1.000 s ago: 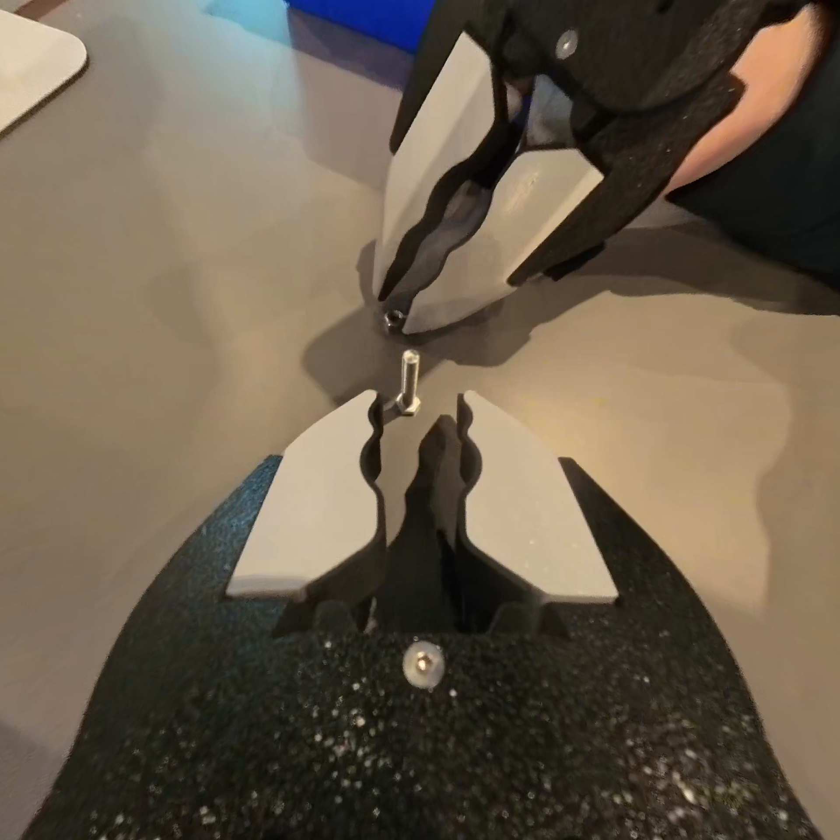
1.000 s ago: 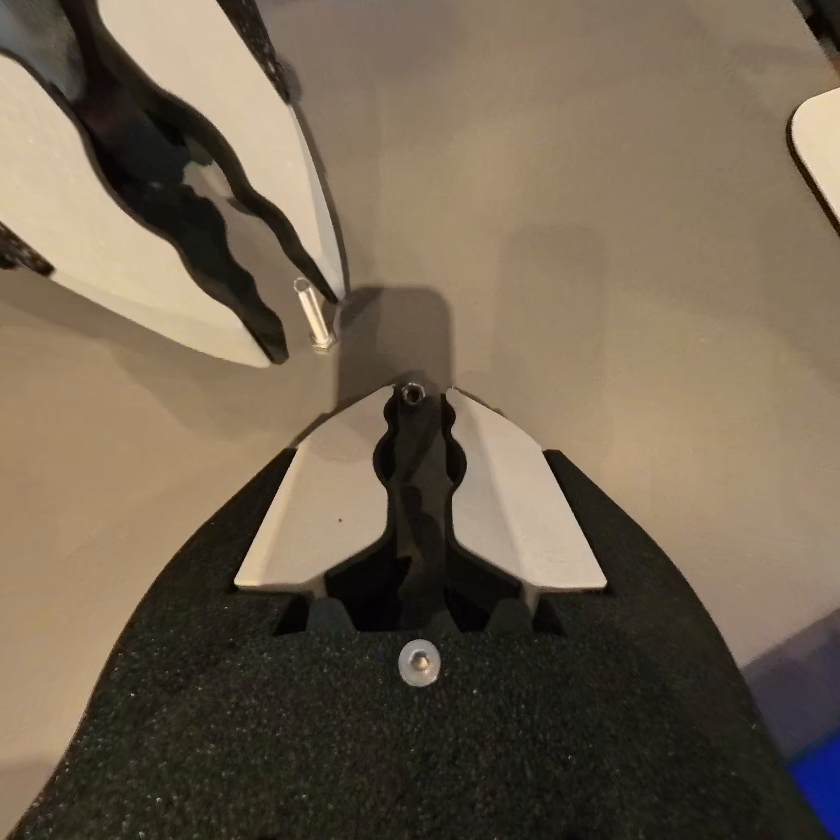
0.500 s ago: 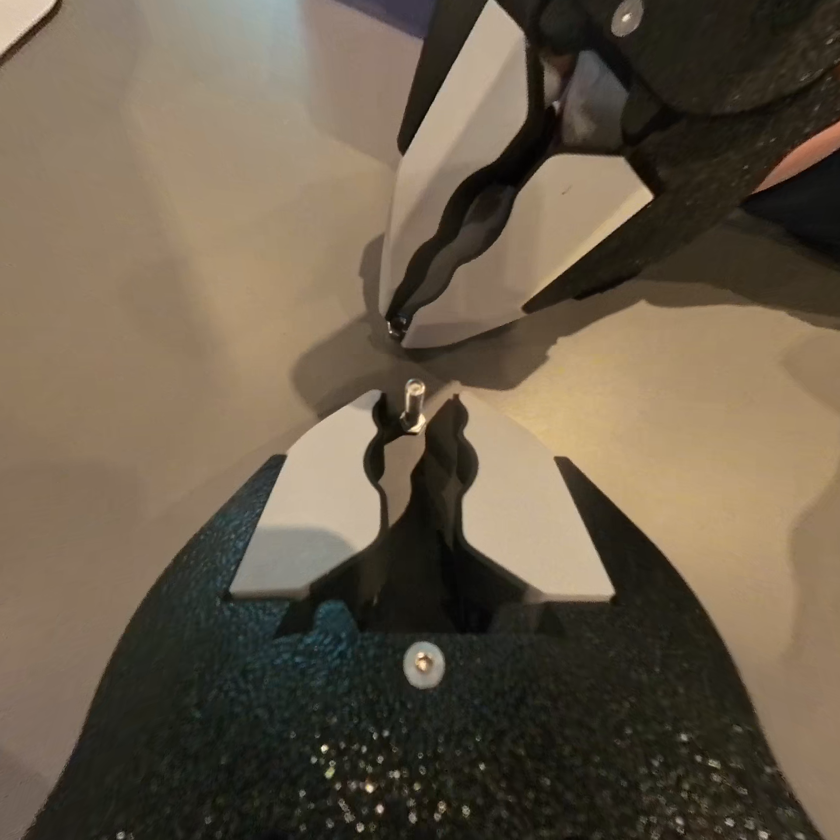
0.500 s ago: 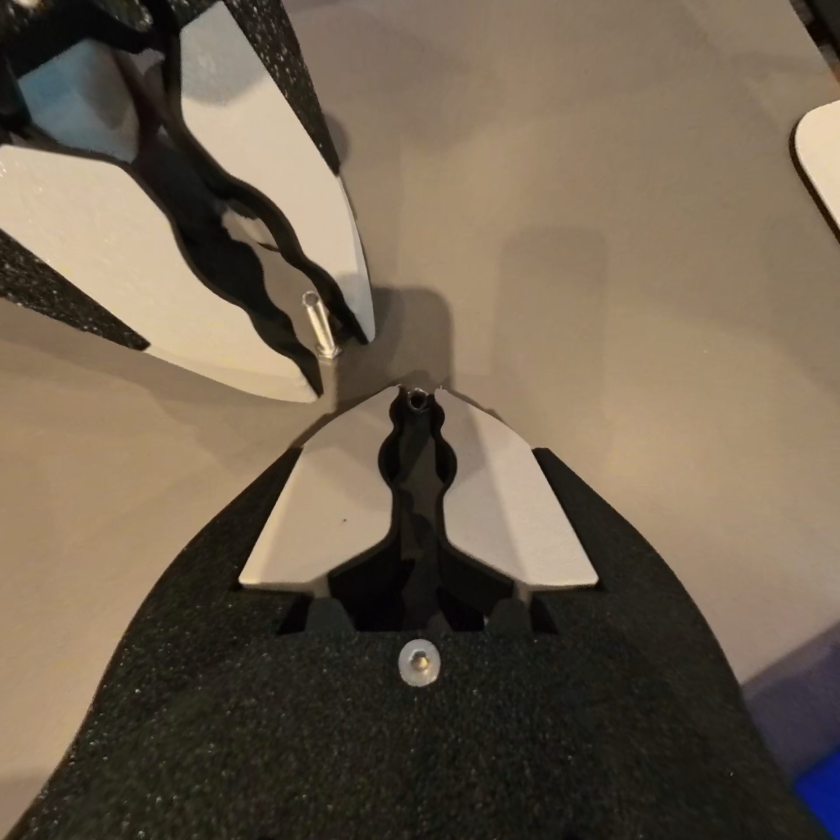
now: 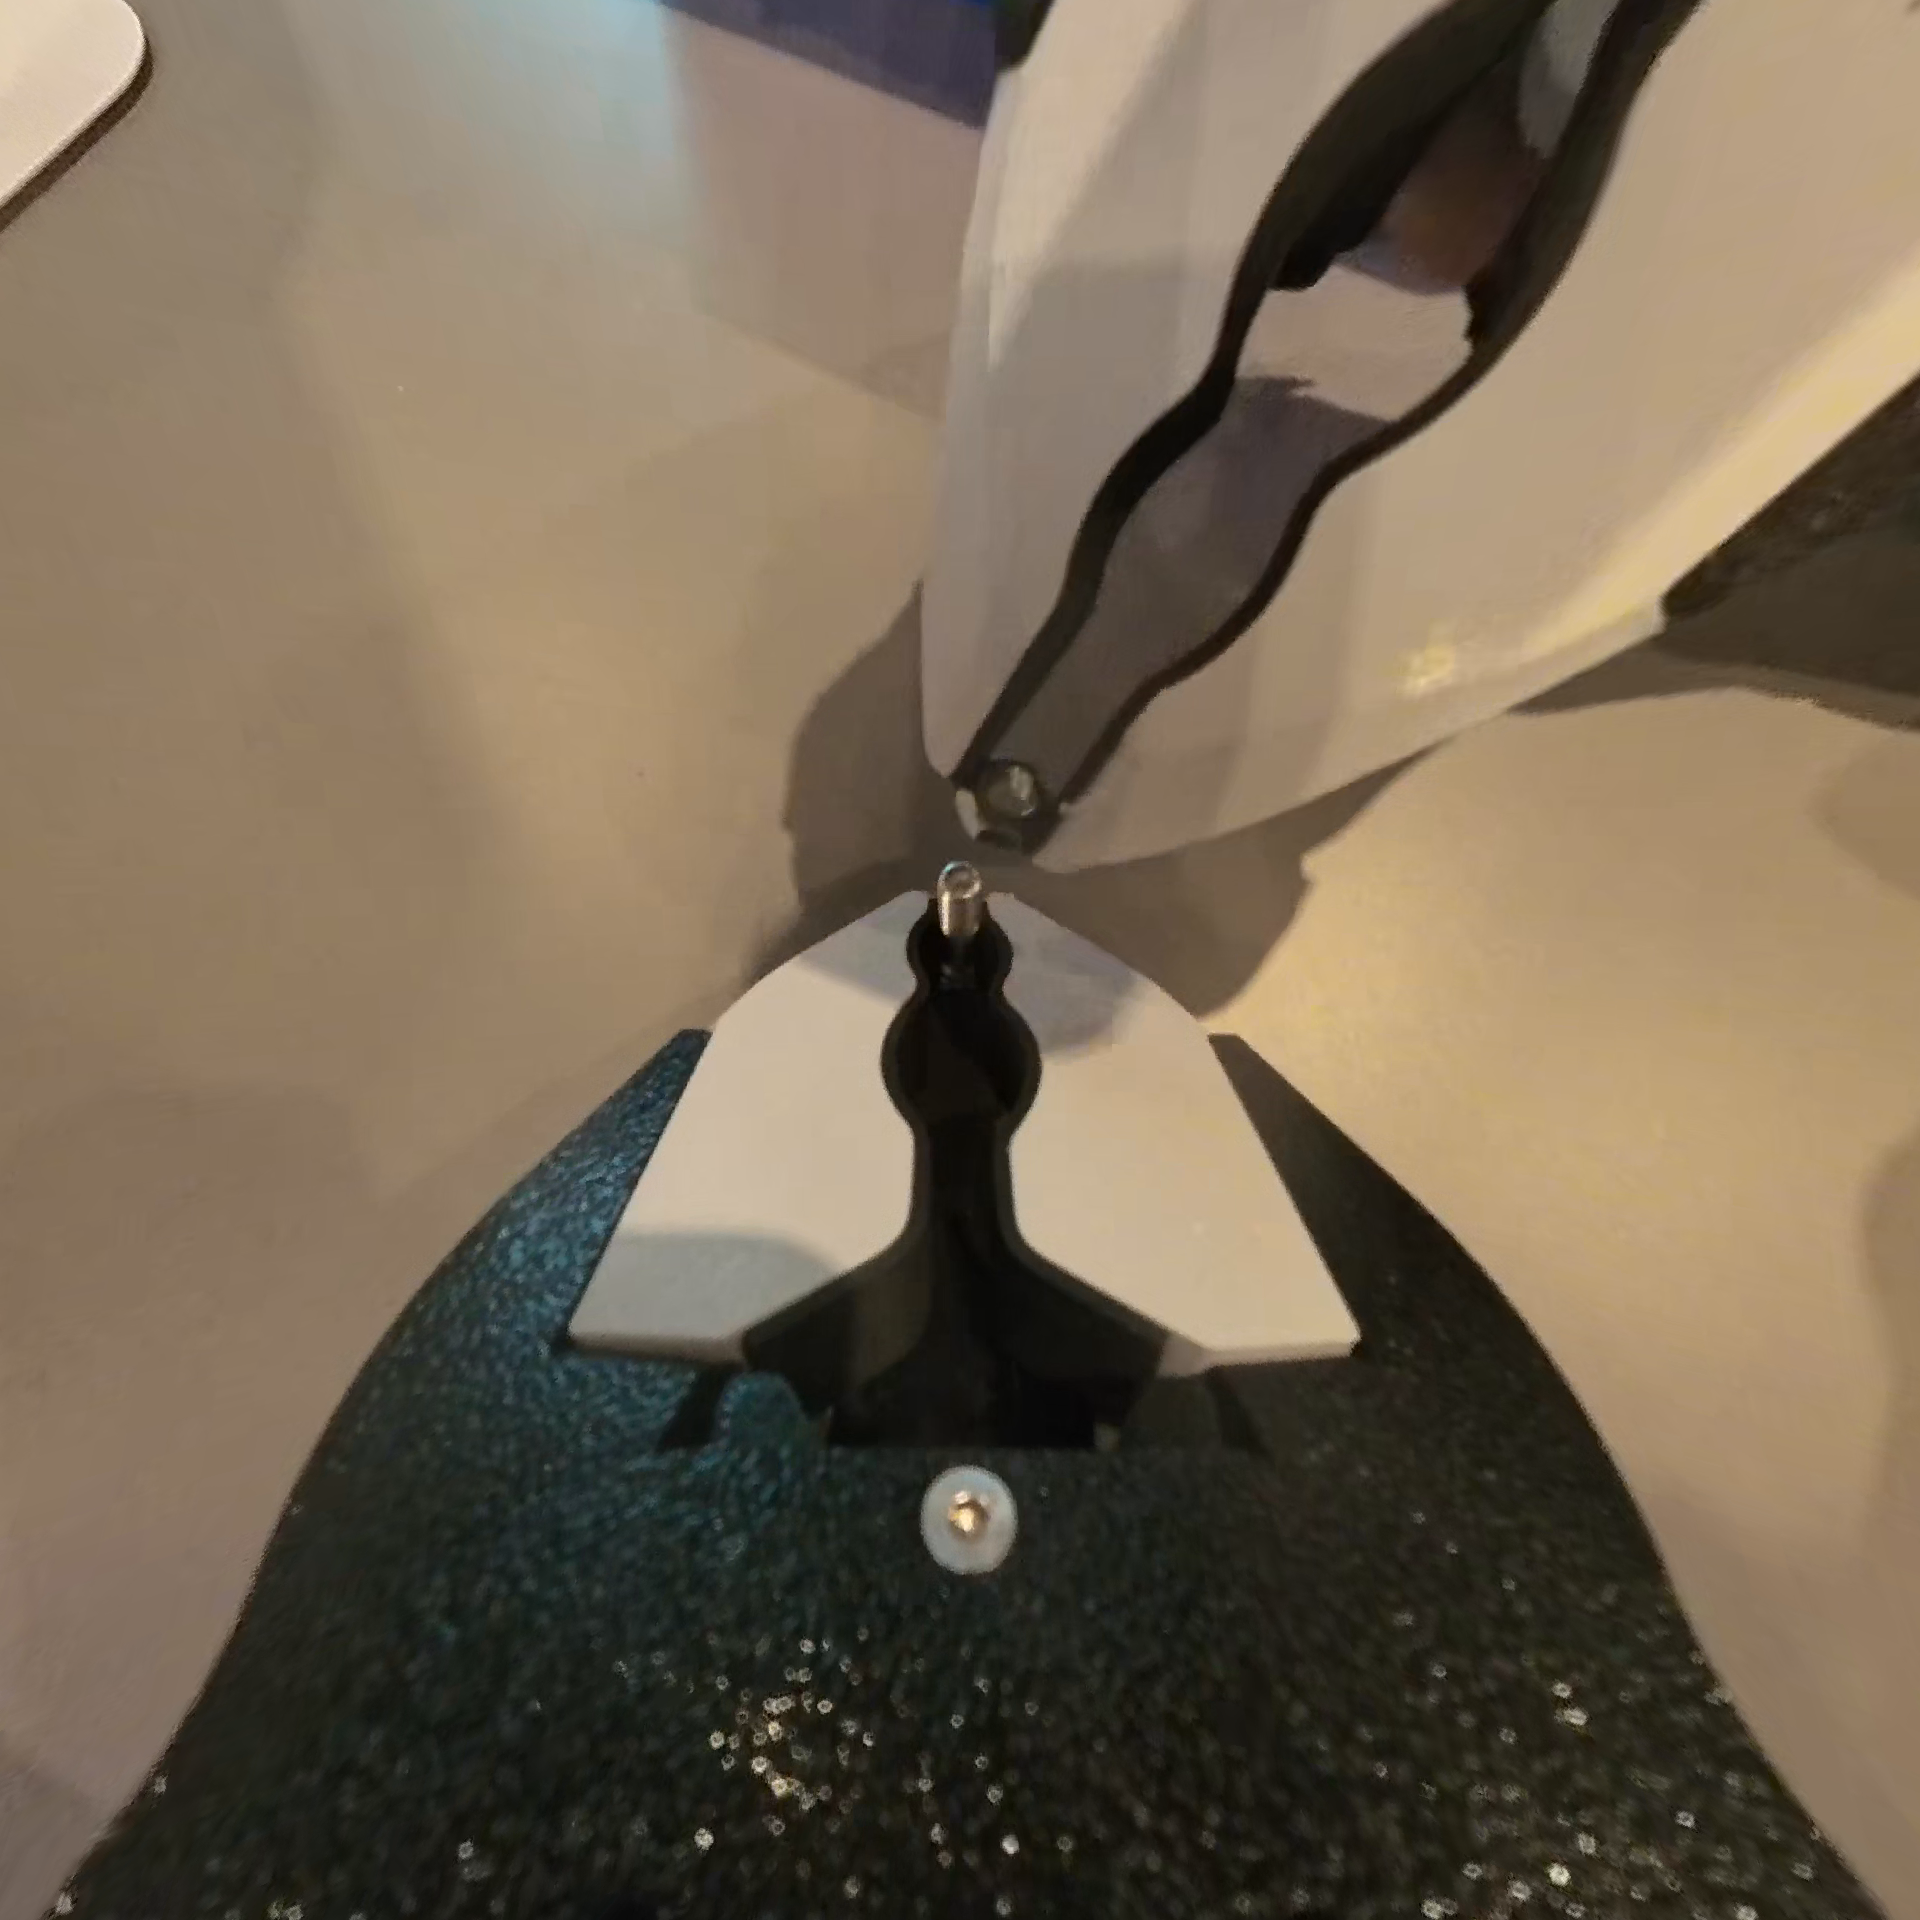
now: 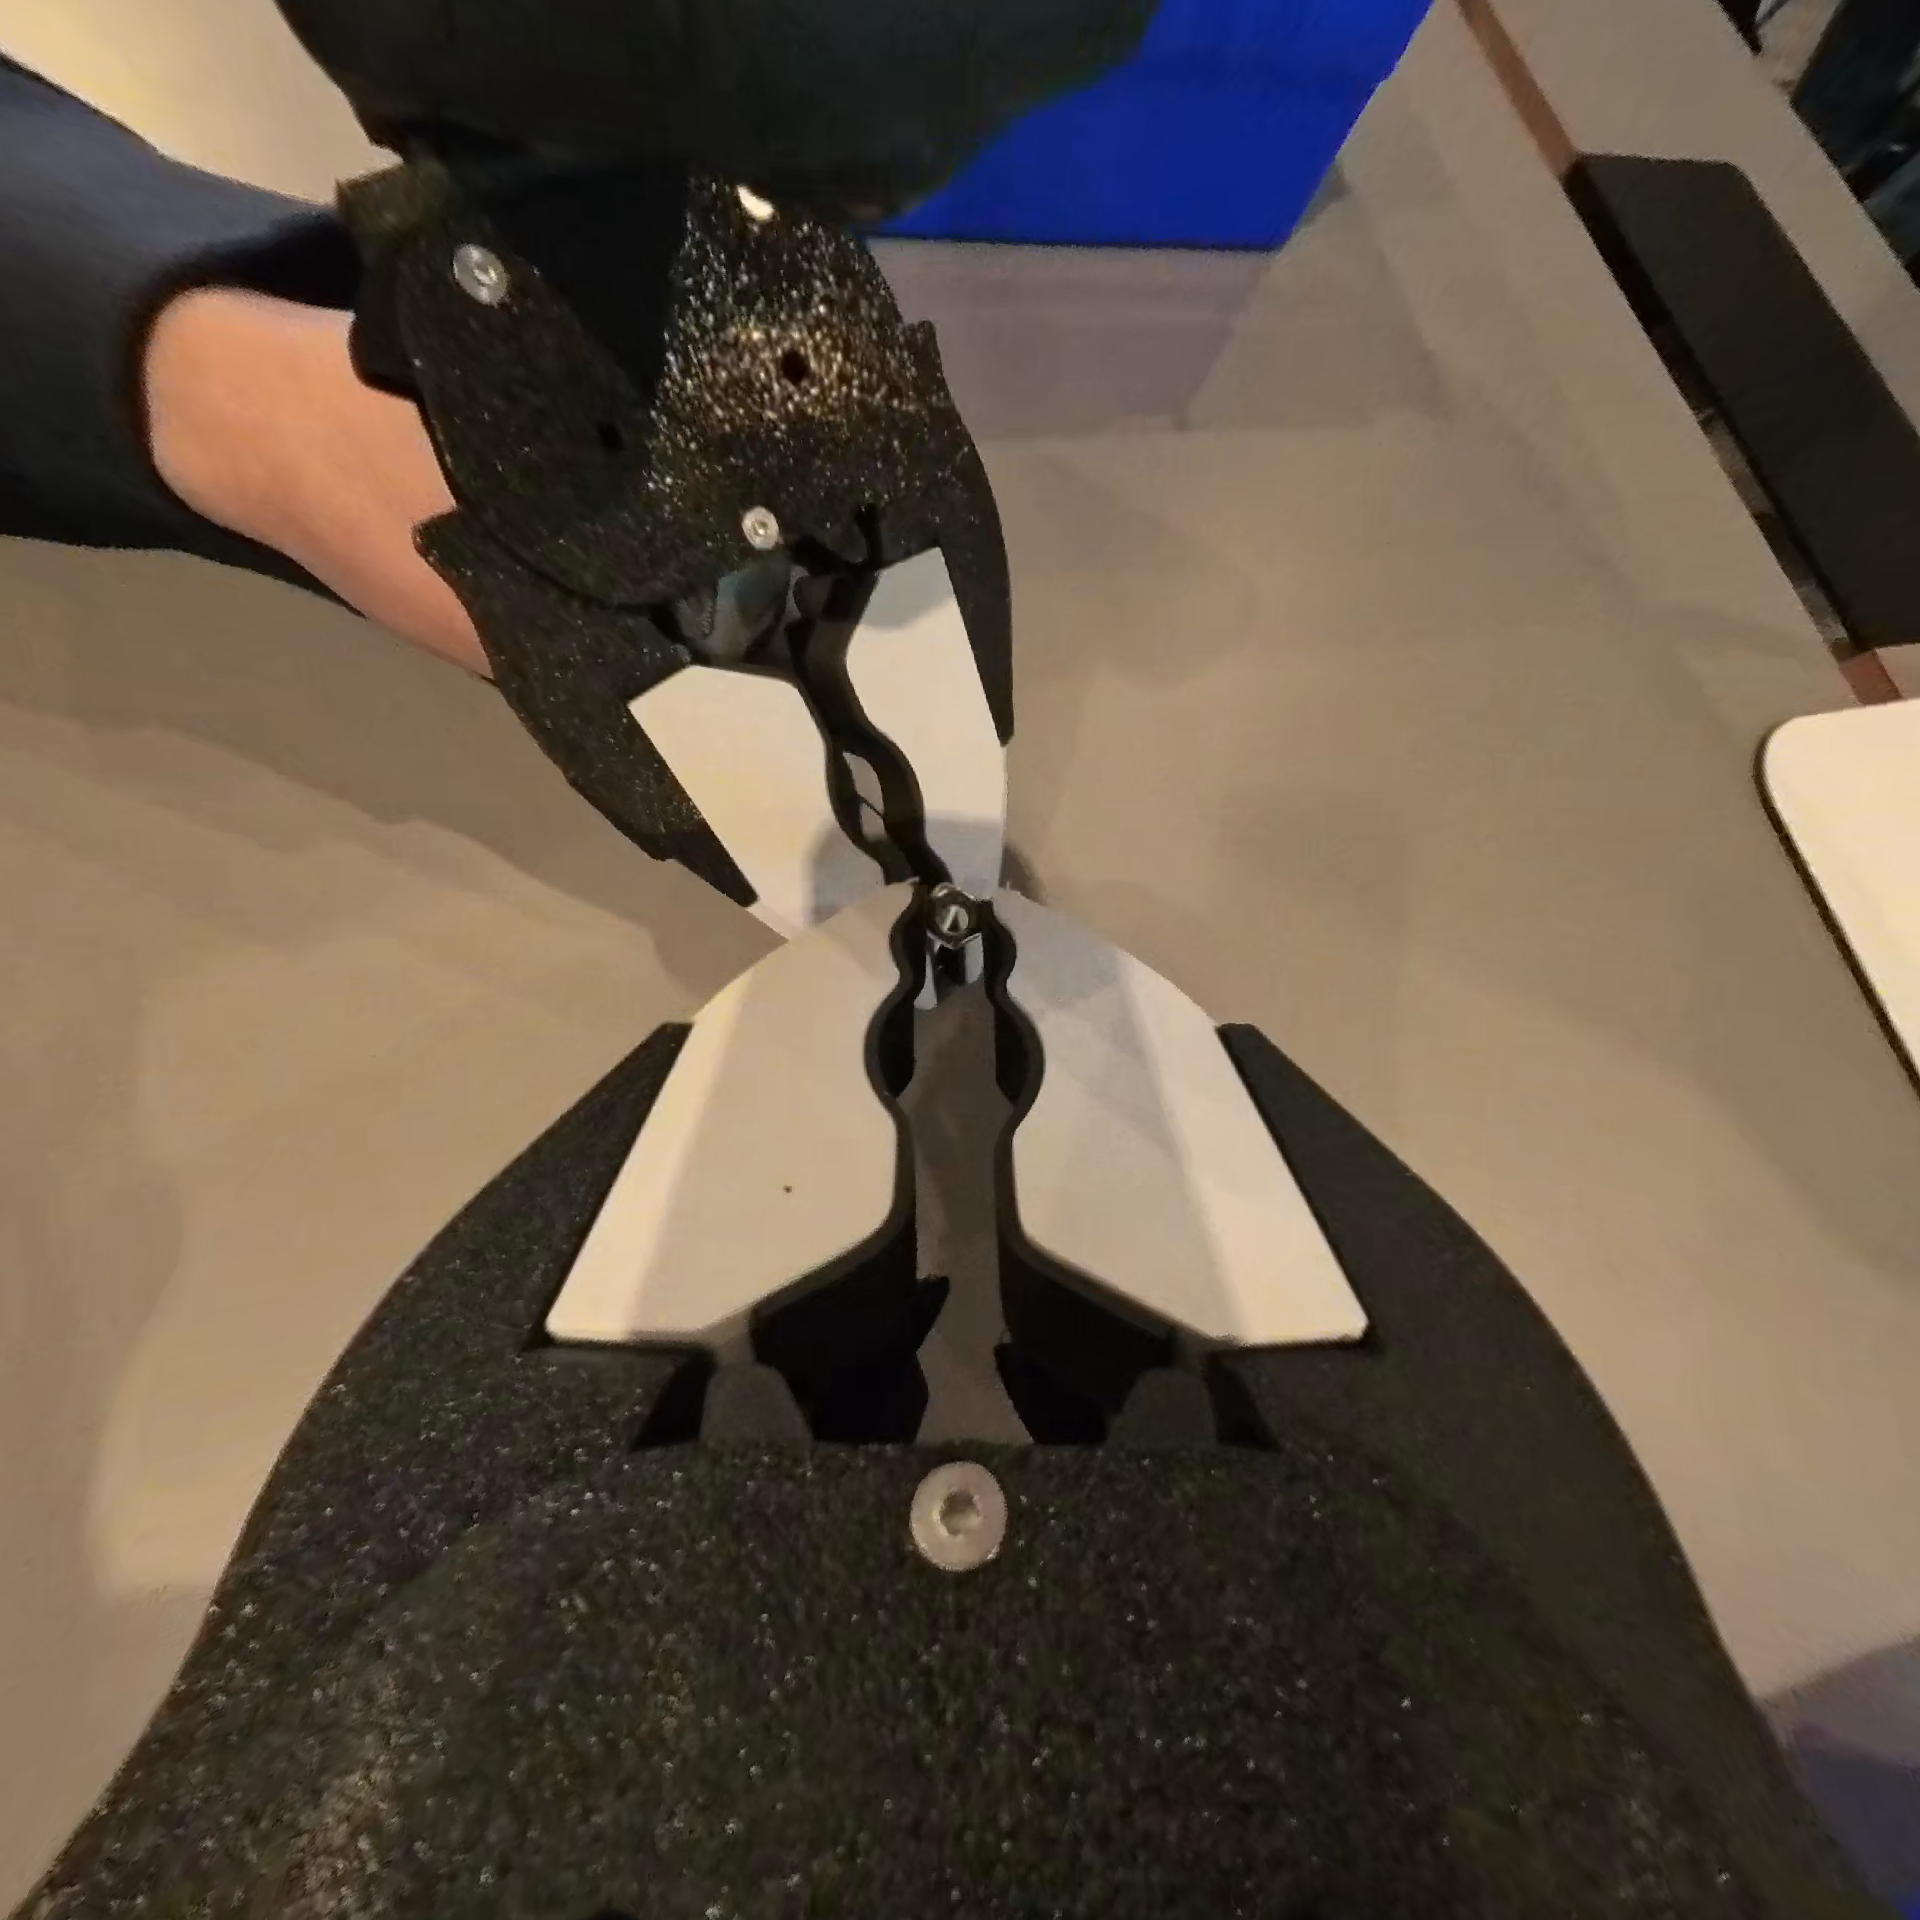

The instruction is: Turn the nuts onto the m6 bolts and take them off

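My left gripper (image 5: pixel 958 930) is shut on a small silver bolt (image 5: pixel 956 899), whose threaded end sticks out past the fingertips. My right gripper (image 5: pixel 1016 821) comes in from the upper right, shut on a small hex nut (image 5: pixel 1008 798). The nut's hole faces the bolt's end from just beyond it, with a narrow gap showing. In the right wrist view the nut (image 6: pixel 951 923) sits between my right gripper's tips (image 6: pixel 951 940). The left gripper (image 6: pixel 923 868) points straight at the nut from across. Most of the bolt is hidden there.
The grey table (image 5: pixel 416 520) lies below both grippers. A white board lies at its edge (image 5: pixel 52 94), also in the right wrist view (image 6: pixel 1860 862). A blue object (image 6: pixel 1143 177) and a dark box (image 6: pixel 1745 364) are at the back. A person's hand (image 6: pixel 291 499) holds the left gripper. Left tips to right tips: about 5 centimetres.
My left gripper closed on the bolt that stood on the table and lifted it. Both grippers tilted to face each other, bringing the nut up to the bolt's end.
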Demonstrator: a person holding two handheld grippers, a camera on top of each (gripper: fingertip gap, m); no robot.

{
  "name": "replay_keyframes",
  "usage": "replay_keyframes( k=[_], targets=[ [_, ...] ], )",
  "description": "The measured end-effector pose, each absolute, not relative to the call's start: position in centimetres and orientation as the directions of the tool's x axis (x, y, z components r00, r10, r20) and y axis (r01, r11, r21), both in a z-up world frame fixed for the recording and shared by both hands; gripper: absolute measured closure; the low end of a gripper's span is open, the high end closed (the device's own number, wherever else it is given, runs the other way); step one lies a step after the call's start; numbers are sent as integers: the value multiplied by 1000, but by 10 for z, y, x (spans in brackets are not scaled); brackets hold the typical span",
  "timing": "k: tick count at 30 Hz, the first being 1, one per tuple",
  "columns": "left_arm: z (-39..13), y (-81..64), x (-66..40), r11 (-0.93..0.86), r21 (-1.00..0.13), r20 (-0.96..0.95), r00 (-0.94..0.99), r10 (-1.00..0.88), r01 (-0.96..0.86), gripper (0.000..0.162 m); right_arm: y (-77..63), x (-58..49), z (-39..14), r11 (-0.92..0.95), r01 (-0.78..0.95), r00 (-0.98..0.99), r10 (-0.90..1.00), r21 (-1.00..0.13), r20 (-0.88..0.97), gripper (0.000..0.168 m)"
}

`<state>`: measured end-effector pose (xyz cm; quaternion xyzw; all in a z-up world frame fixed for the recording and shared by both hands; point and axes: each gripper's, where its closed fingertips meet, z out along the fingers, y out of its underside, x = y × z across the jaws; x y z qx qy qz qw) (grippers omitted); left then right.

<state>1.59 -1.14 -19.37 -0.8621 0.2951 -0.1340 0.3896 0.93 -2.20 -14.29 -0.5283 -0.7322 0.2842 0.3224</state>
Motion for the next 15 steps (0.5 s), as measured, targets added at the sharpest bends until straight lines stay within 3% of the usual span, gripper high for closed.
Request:
replay_keyframes(
  k=[15],
  targets=[
    [-194,-11,16,-523,-753,1,794,-608,-400,157,-24,2,-152,350,647,-275,936,-678,221,159]
  ],
)
